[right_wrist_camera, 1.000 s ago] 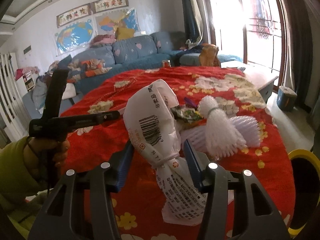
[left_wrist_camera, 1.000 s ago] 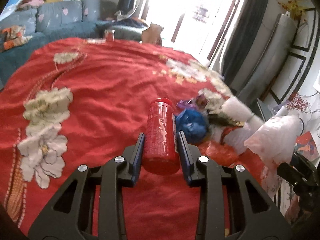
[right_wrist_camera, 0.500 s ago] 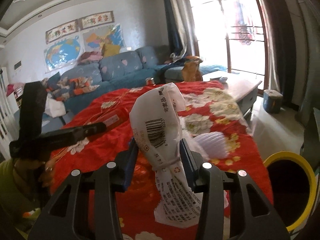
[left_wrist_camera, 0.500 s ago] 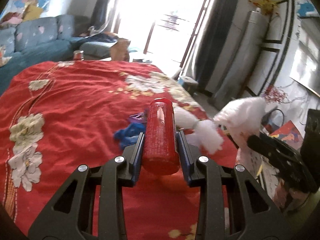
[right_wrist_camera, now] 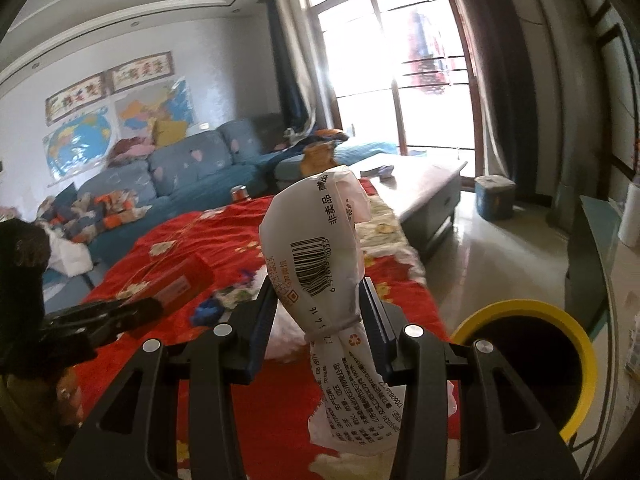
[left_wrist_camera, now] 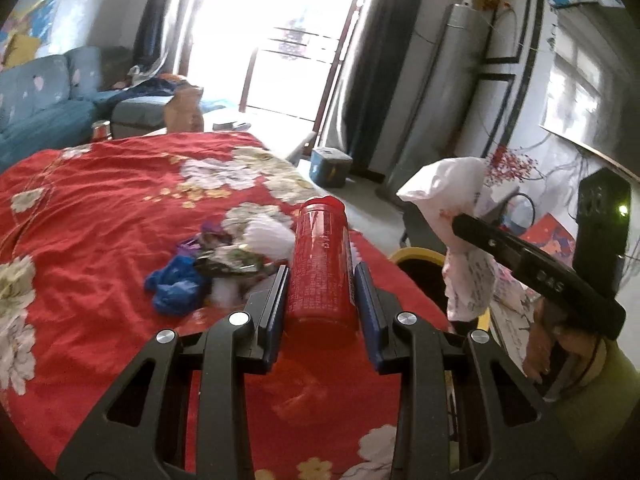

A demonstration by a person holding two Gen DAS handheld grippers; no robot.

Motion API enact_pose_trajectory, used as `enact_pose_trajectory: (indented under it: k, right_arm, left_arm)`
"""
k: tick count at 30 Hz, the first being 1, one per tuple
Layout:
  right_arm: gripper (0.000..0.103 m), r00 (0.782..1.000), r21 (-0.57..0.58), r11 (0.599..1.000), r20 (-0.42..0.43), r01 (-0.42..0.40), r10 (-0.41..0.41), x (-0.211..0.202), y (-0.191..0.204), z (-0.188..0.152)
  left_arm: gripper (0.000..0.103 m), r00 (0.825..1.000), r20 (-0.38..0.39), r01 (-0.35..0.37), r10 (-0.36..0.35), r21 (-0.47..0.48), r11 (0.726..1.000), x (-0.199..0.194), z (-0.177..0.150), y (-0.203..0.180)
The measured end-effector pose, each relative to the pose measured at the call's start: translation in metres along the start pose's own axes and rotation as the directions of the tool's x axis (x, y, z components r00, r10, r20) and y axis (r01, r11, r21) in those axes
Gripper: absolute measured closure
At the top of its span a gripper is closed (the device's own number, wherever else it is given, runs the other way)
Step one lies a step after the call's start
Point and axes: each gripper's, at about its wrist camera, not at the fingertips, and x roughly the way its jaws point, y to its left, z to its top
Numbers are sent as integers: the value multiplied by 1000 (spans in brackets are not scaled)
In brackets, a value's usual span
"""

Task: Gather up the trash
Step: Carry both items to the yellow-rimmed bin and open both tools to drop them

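Note:
My left gripper (left_wrist_camera: 322, 280) is shut on a red can (left_wrist_camera: 322, 264) and holds it above the red flowered cloth (left_wrist_camera: 100, 208). My right gripper (right_wrist_camera: 318, 300) is shut on a white knotted plastic bag (right_wrist_camera: 316, 248) with a barcode; the bag also shows in the left wrist view (left_wrist_camera: 452, 208). A yellow-rimmed black bin (right_wrist_camera: 528, 364) stands on the floor to the right of the table; its rim shows in the left wrist view (left_wrist_camera: 416, 255). More trash lies on the cloth: a blue crumpled bag (left_wrist_camera: 176, 286), a white foam net (left_wrist_camera: 266, 236) and wrappers (left_wrist_camera: 230, 258).
A blue sofa (right_wrist_camera: 168, 176) stands behind the table. A low coffee table (right_wrist_camera: 424, 184) and a small blue box (right_wrist_camera: 494, 196) sit toward the window. A glass-topped cabinet (right_wrist_camera: 592, 256) stands at the right by the bin.
Both grippers have swung to the right with their loads. The yellow bin has come closer in the right wrist view and its rim now appears in the left wrist view.

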Motion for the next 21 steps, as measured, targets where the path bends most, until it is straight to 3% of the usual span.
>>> enact_pose_trajectory:
  k: [21]
  right_arm:
    - [63,984,182,968,11,172,-177,-13,-86,-9]
  left_arm:
    - [77,992,-65,115,-108,118,986,51,-2,-69]
